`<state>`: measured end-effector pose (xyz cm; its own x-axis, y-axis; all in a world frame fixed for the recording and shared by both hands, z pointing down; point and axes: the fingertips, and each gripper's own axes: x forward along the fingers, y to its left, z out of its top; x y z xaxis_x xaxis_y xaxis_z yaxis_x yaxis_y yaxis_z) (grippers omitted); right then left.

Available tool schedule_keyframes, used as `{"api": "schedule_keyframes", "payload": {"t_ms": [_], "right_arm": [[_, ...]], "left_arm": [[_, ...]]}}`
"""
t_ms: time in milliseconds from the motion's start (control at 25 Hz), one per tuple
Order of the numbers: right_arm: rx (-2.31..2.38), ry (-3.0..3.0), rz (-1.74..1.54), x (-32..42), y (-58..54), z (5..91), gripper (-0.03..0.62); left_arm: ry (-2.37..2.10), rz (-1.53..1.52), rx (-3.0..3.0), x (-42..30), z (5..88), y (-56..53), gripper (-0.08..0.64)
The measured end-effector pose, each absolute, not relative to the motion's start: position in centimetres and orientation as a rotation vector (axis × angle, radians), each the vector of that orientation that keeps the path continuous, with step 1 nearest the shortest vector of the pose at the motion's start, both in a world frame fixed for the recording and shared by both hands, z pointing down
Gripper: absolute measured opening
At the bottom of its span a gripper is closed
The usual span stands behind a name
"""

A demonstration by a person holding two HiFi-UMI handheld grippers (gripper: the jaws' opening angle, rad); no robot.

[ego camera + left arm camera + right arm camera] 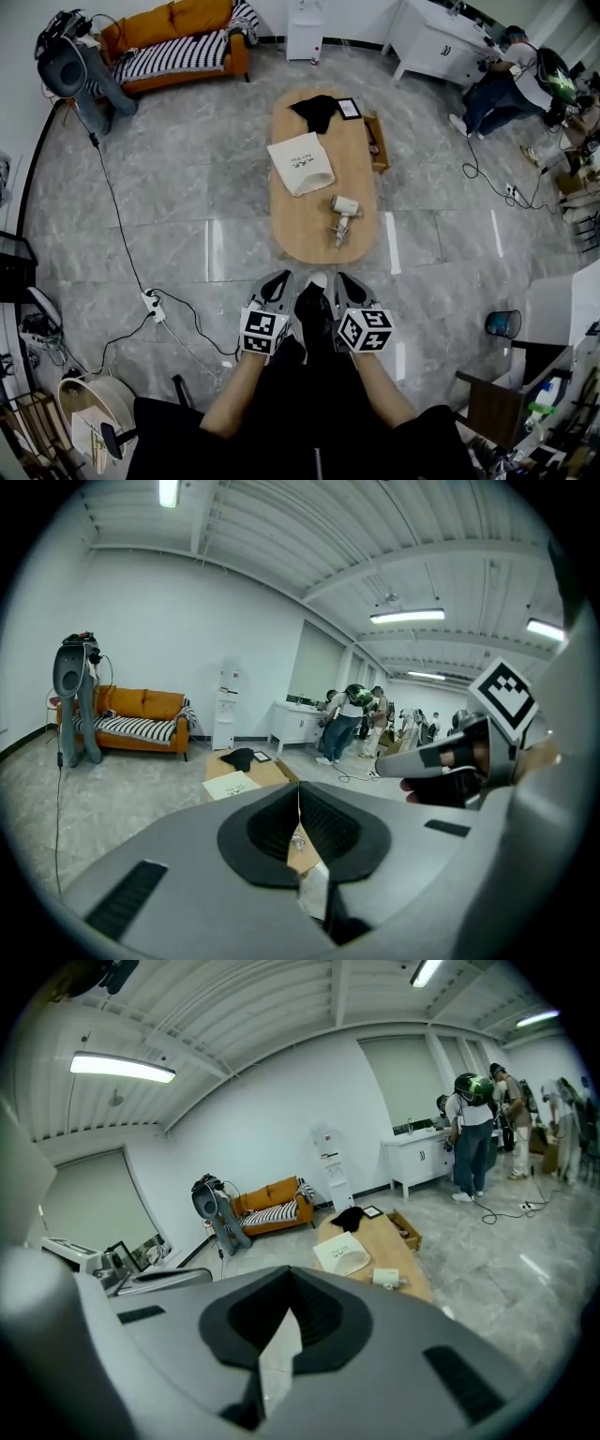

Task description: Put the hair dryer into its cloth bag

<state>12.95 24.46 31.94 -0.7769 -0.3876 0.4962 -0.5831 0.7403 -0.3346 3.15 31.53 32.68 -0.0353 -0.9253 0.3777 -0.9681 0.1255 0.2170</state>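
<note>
The white hair dryer (343, 214) lies near the front end of an oval wooden table (314, 239). Its pale cloth bag (300, 162) lies flat in the middle of the table. Both grippers hang side by side in front of the table, well short of it. The left gripper (276, 284) is shut with nothing in it, and so is the right gripper (348, 283). In the right gripper view the shut right gripper (291, 1312) points toward the bag (342, 1257) and hair dryer (386, 1279). In the left gripper view the shut left gripper (298, 803) hides most of the table; the bag (230, 785) shows beyond.
A black cloth (316, 111), a framed picture (349, 108) and a wooden box (375, 141) occupy the table's far end. An orange sofa (178, 42) and a white cabinet (436, 37) stand behind. Cables (122, 234) and a power strip (153, 305) lie at floor left. A person (511, 84) works at far right.
</note>
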Motion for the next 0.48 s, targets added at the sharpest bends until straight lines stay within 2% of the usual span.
{"api": "schedule_keyframes", "payload": {"t_ms": [480], "right_arm": [[0.877, -2.514, 0.792, 8.5, 12.4, 34.7, 0.008]], "left_arm": [[-1.921, 0.246, 1.9, -2.4, 33.8, 19.3, 0.014]]}}
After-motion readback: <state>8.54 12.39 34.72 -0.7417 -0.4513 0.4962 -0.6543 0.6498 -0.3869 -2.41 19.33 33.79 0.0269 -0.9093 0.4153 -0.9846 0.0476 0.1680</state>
